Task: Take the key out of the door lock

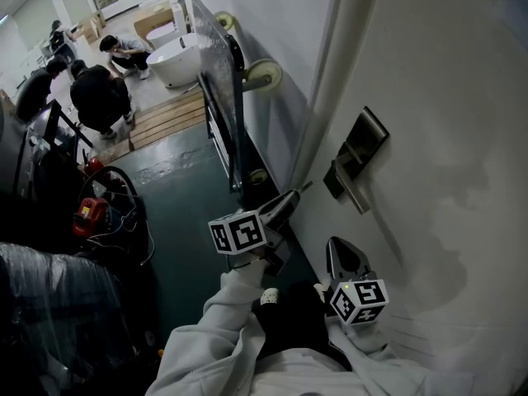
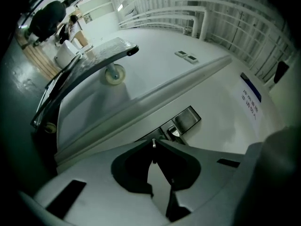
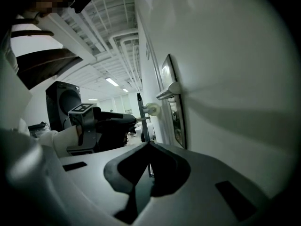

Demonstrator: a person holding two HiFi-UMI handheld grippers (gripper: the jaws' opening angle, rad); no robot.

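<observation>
The white door (image 1: 445, 139) fills the right of the head view, with its dark lock plate and lever handle (image 1: 356, 160). My left gripper (image 1: 290, 200) is shut on a small metal key (image 2: 153, 143), whose tip (image 1: 306, 186) sticks out in front of the jaws, a short way left of the lock plate and apart from it. In the left gripper view the lock plate (image 2: 184, 122) lies just beyond the key. My right gripper (image 1: 341, 255) hangs lower, near the door, shut with nothing in it; its view shows the handle (image 3: 168, 92) ahead and the left gripper (image 3: 106, 125) to the left.
A glass panel on a wheeled cart (image 1: 218, 81) stands along the wall beyond the door. Farther back are a white tub (image 1: 176, 58), wooden boards (image 1: 165, 118) and people crouching (image 1: 101, 94). A red tool with cables (image 1: 91, 213) lies on the dark floor at left.
</observation>
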